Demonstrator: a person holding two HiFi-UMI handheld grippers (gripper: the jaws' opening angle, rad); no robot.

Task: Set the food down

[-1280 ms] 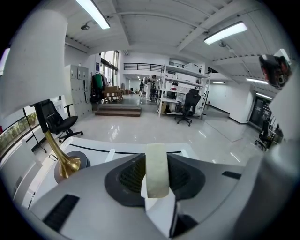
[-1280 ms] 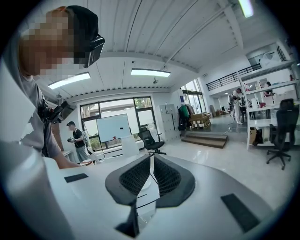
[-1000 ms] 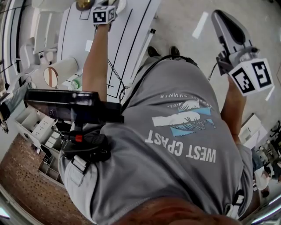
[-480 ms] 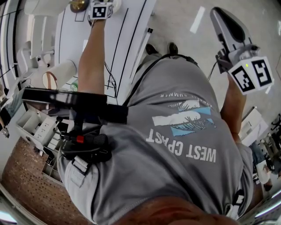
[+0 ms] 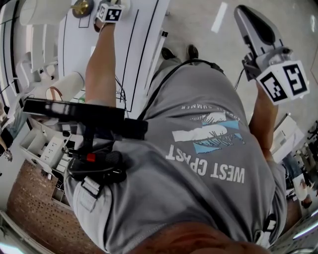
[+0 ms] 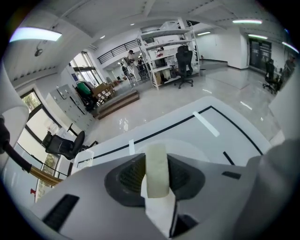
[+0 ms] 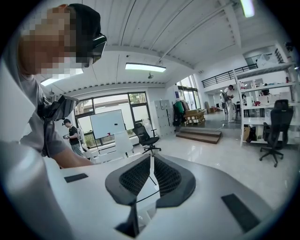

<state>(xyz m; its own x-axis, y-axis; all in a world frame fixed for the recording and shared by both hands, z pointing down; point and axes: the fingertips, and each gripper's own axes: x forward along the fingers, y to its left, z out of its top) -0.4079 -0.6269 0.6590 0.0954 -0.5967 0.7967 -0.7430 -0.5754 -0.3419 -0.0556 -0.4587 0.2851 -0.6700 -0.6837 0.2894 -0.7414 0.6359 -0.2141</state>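
A pale, cream-coloured slab of food (image 6: pixel 157 166) stands upright between the jaws of my left gripper (image 6: pixel 157 185), which is shut on it, above a white table (image 6: pixel 187 136) marked with black lines. In the head view my left arm reaches far over that table (image 5: pixel 144 44); only the gripper's marker cube (image 5: pixel 109 12) shows at the top edge, next to a round brass-coloured object (image 5: pixel 82 7). My right gripper (image 5: pixel 243 15) is held up at the right, away from the table. Its jaws (image 7: pixel 151 176) are shut with nothing in them.
A white cylinder (image 5: pixel 62 89) lies on its side at the table's left, with grey compartment trays (image 5: pixel 44 149) below it. A black rig (image 5: pixel 84 116) hangs at the person's waist. Shelves (image 6: pixel 164 51) and office chairs (image 6: pixel 185 63) stand across the shiny floor.
My left arm has stretched a little further over the table, its marker cube moving up and left. The right gripper has hardly moved.
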